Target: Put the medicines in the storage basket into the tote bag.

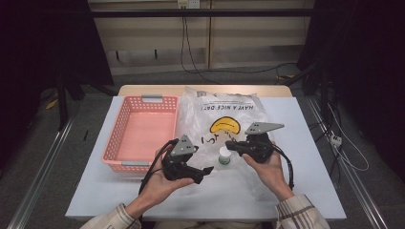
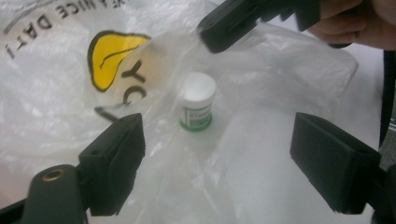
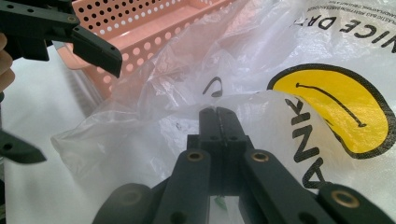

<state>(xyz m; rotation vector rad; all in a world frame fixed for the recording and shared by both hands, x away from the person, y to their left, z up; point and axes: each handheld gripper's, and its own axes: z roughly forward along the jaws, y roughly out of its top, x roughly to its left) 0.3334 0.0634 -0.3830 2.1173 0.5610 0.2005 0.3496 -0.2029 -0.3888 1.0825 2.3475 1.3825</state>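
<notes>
left gripper (image 1: 206,171): jaws wide apart, nothing between them, low beside the bag | right gripper (image 1: 231,144): jaws pinched on the bag (image 1: 229,112) film, lifting it | bottle (image 1: 224,156): upright inside the bag, between both grippers | basket (image 1: 125,119): left of bag

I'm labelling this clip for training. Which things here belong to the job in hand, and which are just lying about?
In the job:
- plastic bag, pinched by the shut right gripper
- small white jar at the bag's mouth
- left gripper, fingers open, empty

Lying about:
- pink basket, beside the bag
- cables behind the table
</notes>
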